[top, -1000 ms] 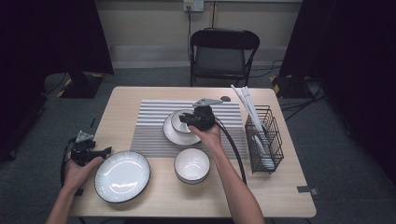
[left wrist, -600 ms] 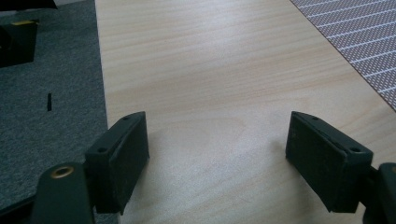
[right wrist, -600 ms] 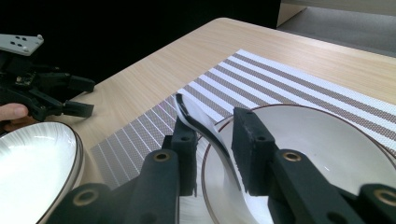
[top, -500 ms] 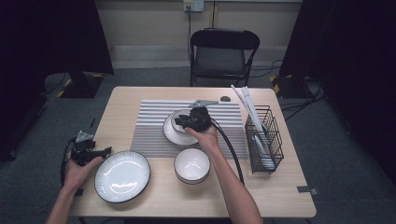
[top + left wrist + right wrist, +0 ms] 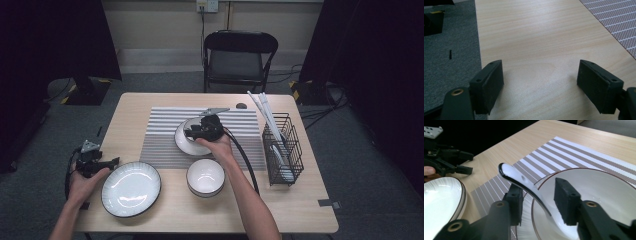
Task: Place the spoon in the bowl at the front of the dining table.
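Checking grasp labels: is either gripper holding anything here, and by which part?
Nothing held. The right gripper has just been opening; the spoon handle lies between its jaws, bowl end in the small bowl, pads off it. The left gripper is open over bare table.

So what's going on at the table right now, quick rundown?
Right gripper jaws just opening, white spoon between them, resting in the bowl on the striped mat. Left gripper open over bare table. Nothing in the way.
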Demonstrator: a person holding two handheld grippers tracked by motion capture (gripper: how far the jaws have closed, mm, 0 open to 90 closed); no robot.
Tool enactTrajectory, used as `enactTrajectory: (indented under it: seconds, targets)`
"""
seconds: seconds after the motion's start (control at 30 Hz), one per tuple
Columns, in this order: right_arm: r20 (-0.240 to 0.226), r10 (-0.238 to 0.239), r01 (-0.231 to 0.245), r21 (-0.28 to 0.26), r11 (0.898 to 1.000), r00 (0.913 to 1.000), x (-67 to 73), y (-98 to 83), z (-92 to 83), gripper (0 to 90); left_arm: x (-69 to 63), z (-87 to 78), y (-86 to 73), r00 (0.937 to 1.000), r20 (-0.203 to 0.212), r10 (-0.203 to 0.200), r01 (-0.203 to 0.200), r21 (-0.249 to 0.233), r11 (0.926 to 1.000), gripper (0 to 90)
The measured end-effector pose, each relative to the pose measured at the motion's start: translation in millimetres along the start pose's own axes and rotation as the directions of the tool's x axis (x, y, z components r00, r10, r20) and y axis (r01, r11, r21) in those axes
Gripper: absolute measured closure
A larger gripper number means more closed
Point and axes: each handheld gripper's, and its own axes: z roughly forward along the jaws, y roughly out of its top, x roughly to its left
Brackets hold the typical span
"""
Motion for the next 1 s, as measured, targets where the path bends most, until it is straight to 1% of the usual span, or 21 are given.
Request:
enactTrajectory:
  seconds: [0.13,0.2,0.43,0.73,1.0]
  targets:
    - [0.005,-0.008,0.008,0.025,1.0,1.0,1.2,3.0,5.0,56.5,0.0,0.0,0.0,1.0,0.0,0.0,0.0,0.0,1.0,20.9]
    - [0.003,-0.005,0.005,0.023,1.0,1.0,1.5,5.2,7.1,54.5,0.1,-0.1,0.0,1.0,0.002,0.0,0.0,0.001,1.0,20.9]
    - [0.014,-0.001,0.001,0.034,0.999,0.9999,1.7,5.4,12.5,54.5,0.1,-0.1,0.0,1.0,0.003,0.0,0.0,0.001,1.0,20.9]
    - [0.025,0.002,-0.002,0.013,1.0,0.9997,-2.2,7.7,3.9,53.7,0.2,-0.1,0.0,1.0,0.003,0.0,0.0,0.001,1.0,20.9]
    - [0.025,0.002,-0.001,-0.013,1.0,0.9997,1.3,10.2,-3.9,50.6,0.0,-0.1,0.0,1.0,0.0,0.0,0.0,0.001,1.0,20.9]
